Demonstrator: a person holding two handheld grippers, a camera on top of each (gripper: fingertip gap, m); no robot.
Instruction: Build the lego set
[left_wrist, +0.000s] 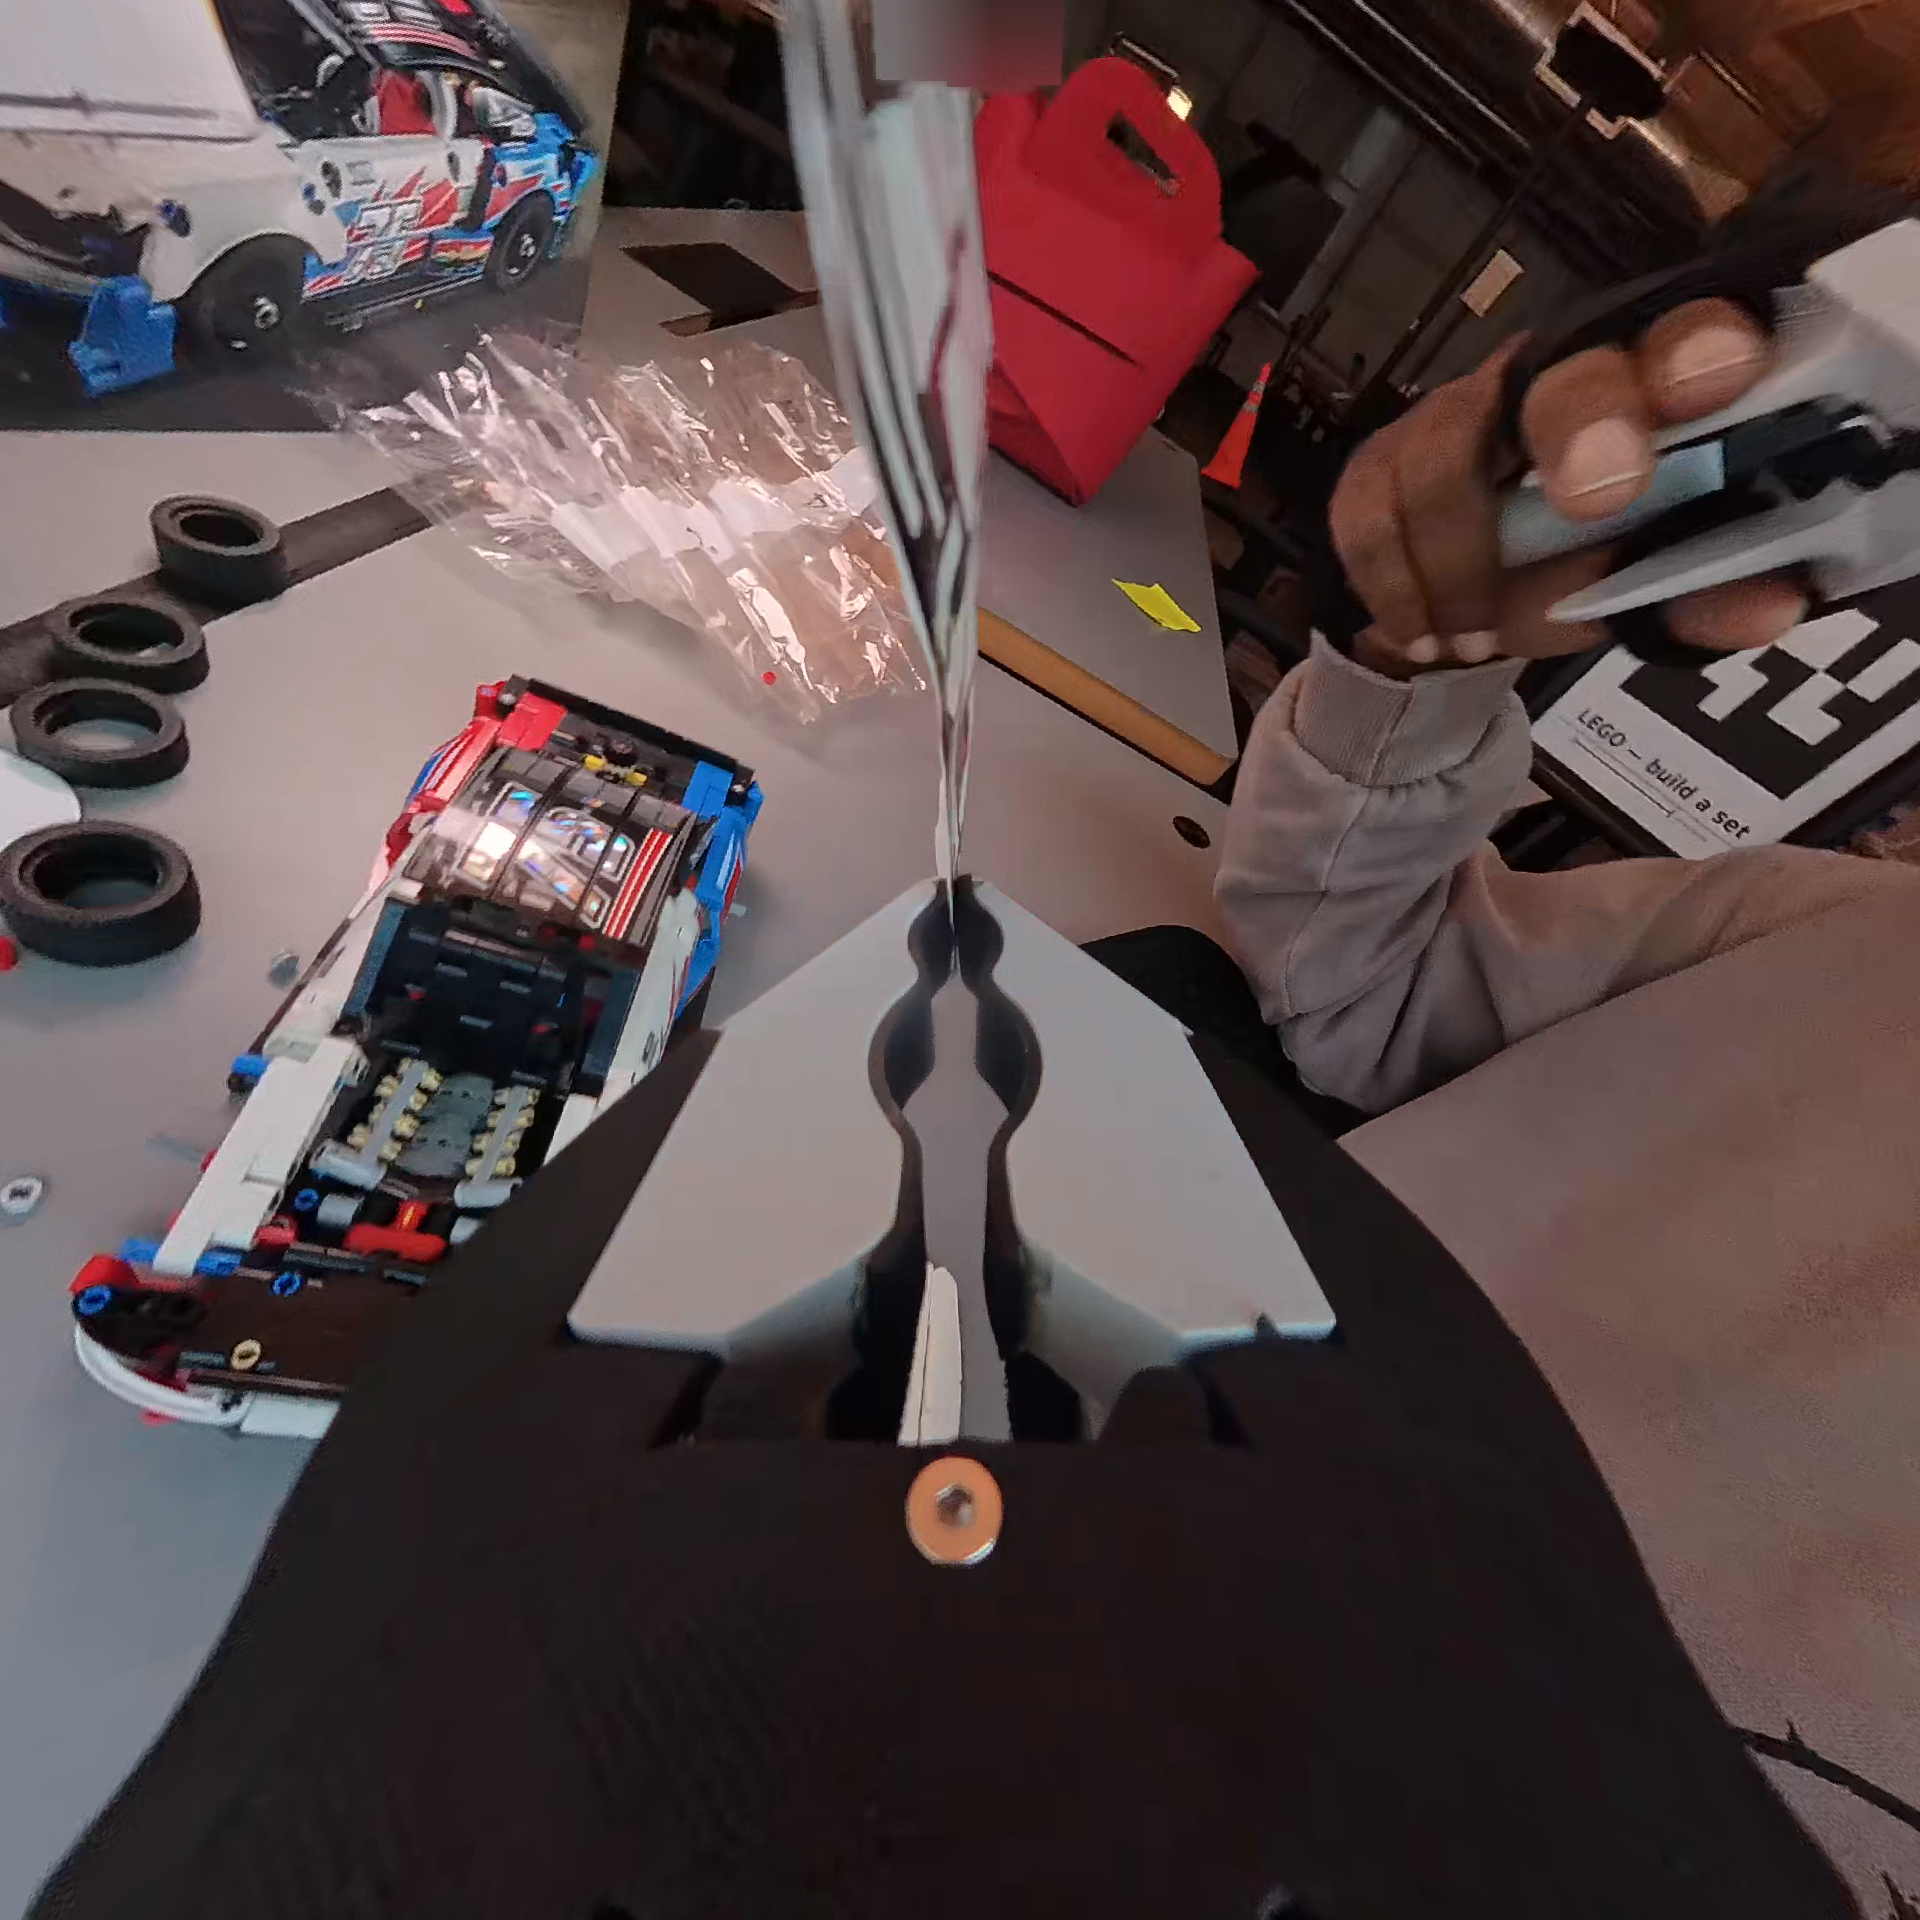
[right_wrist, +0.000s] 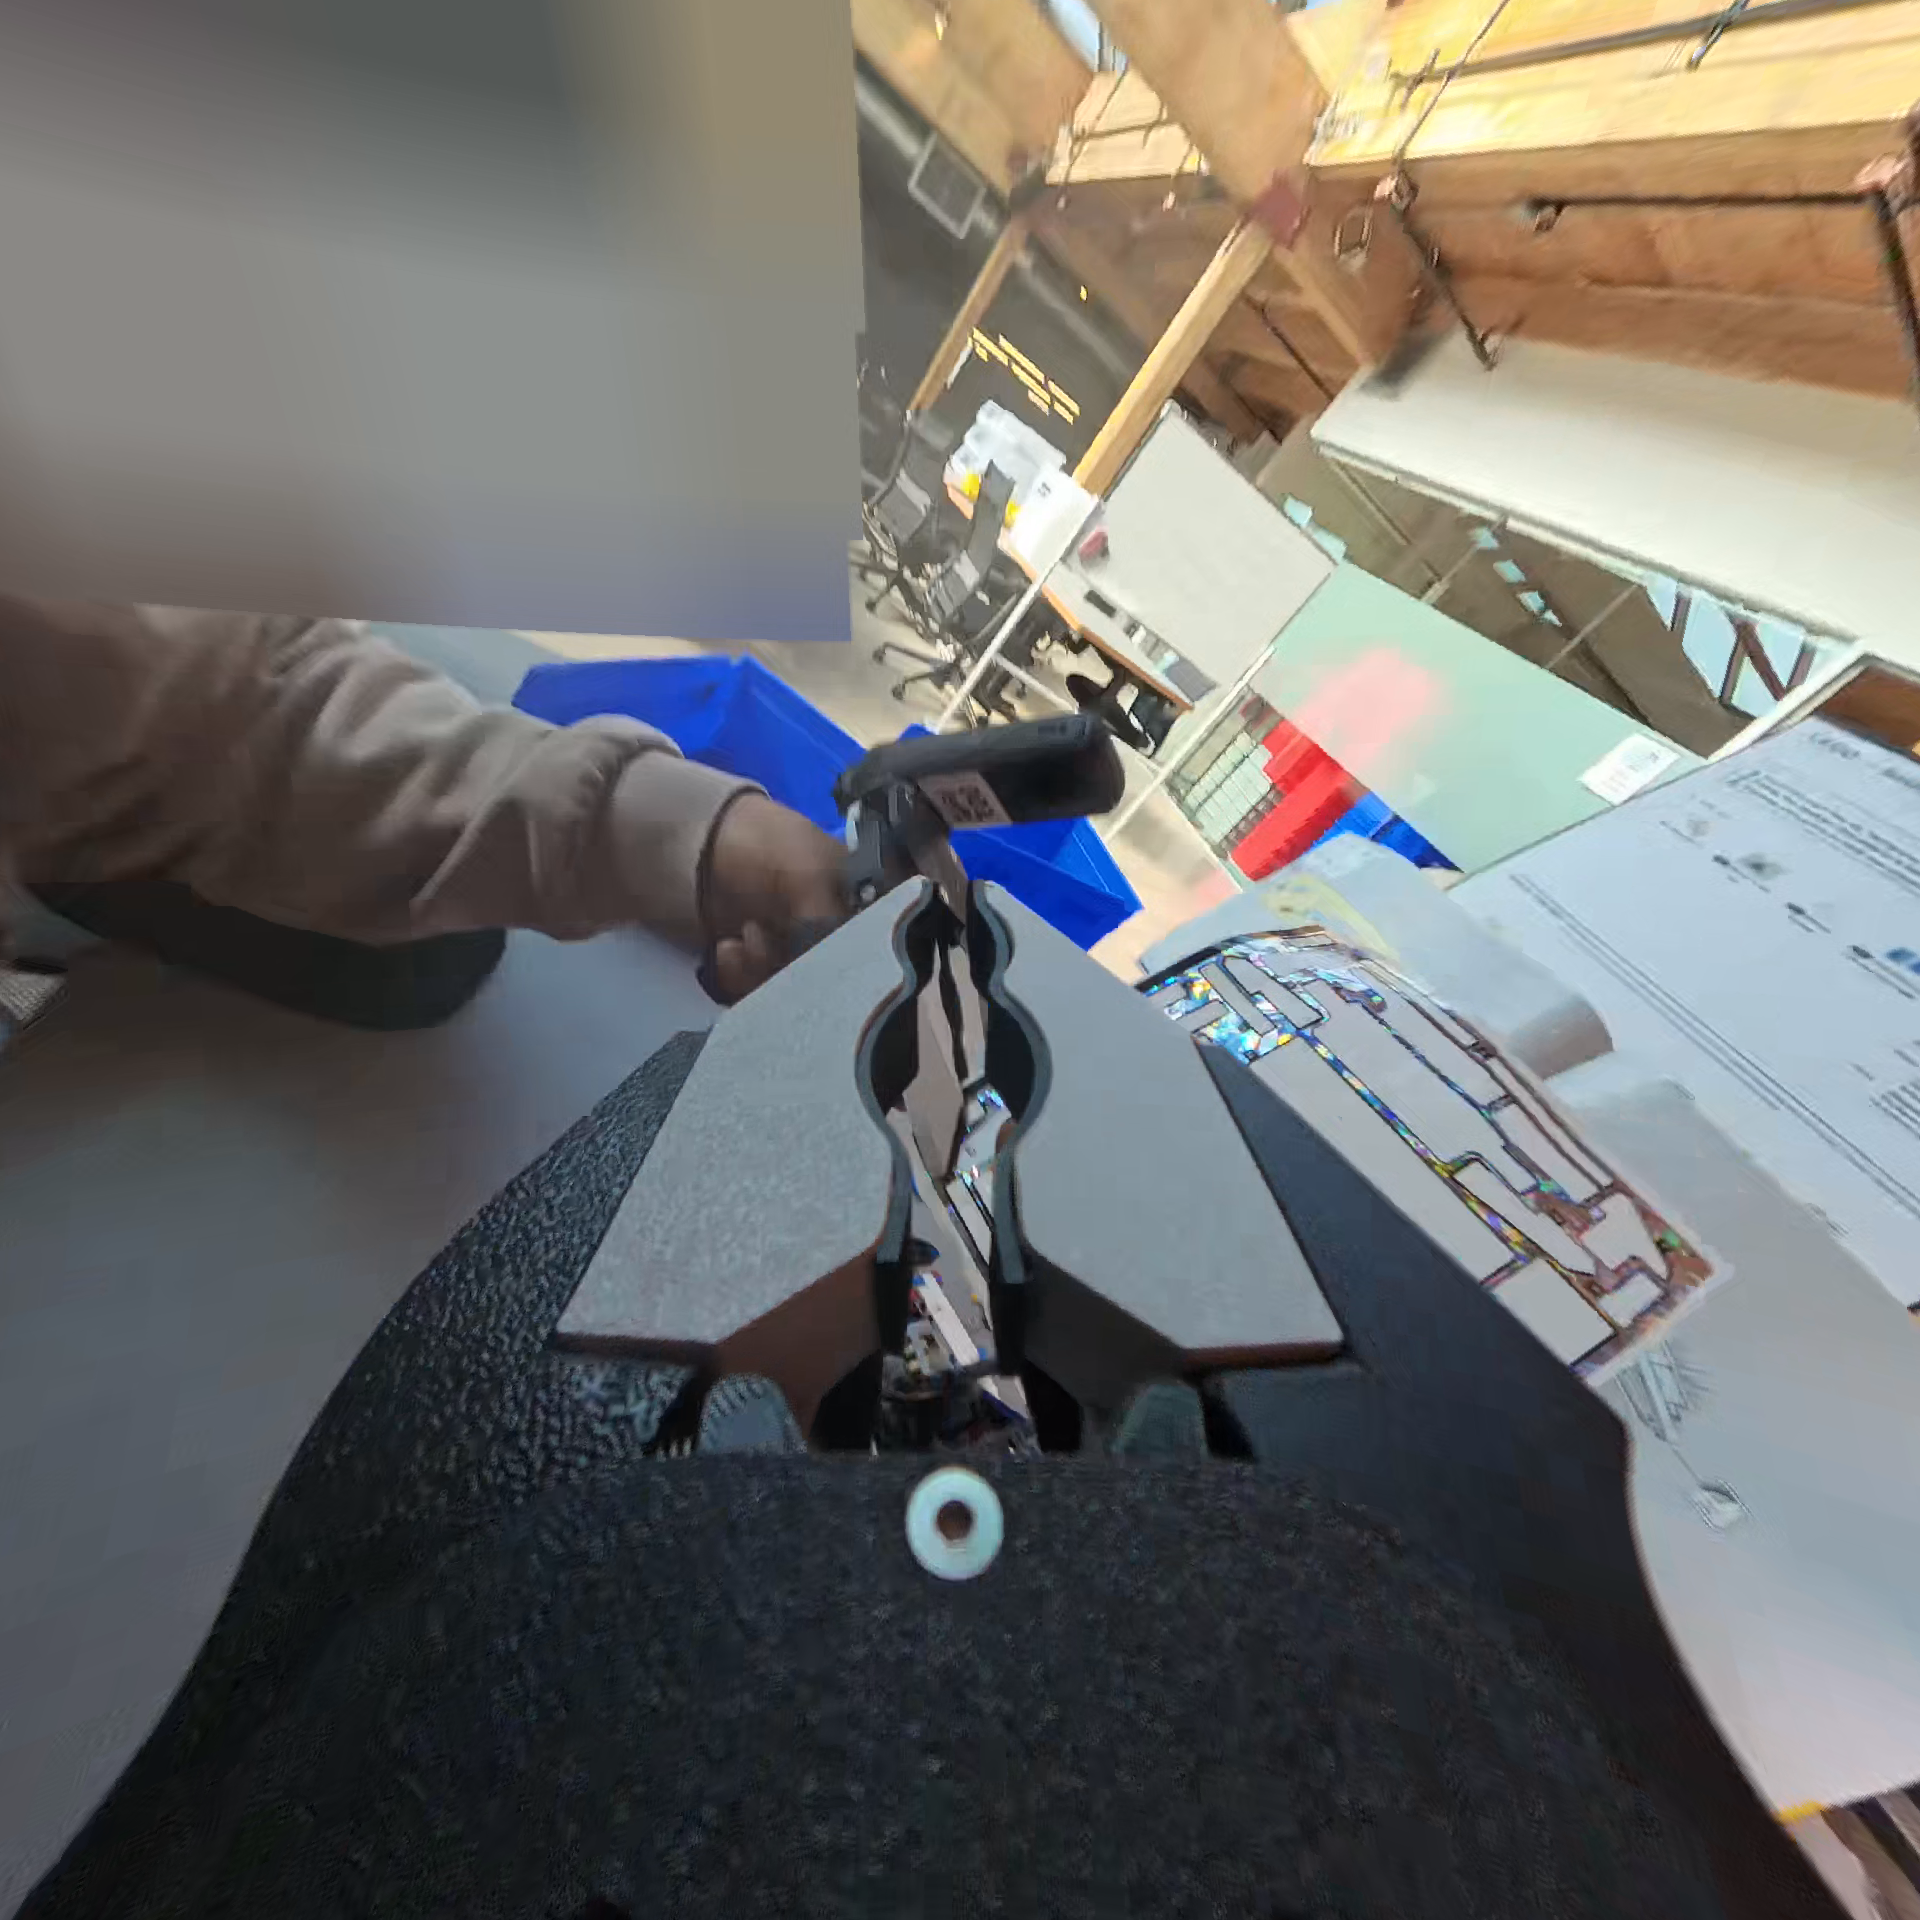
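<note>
My left gripper (left_wrist: 951, 888) is shut on the lower edge of a thin shiny sticker sheet (left_wrist: 914, 312), which I see edge-on rising above the tips. In the right wrist view the same sheet (right_wrist: 1434, 1143) shows its face, with holographic outlines around cut shapes. The partly built Lego car (left_wrist: 468, 987), red, blue, white and black, lies on the grey table (left_wrist: 260, 644) to the left. My right gripper (right_wrist: 954, 896) has its fingers drawn together. The left wrist view shows it (left_wrist: 1579, 608) raised at the upper right in a hand, tips together. Nothing shows between its pads.
Several black tyres (left_wrist: 99, 894) lie along the table's left edge. A crumpled clear bag (left_wrist: 644, 499), the set's box picture (left_wrist: 312, 187) and a red bag (left_wrist: 1101, 281) are farther back. A printed sheet (right_wrist: 1766, 935) lies on the right, and blue bins (right_wrist: 748, 717) stand behind. The tips of one gripper are about 15 cm away from the tips of the other.
</note>
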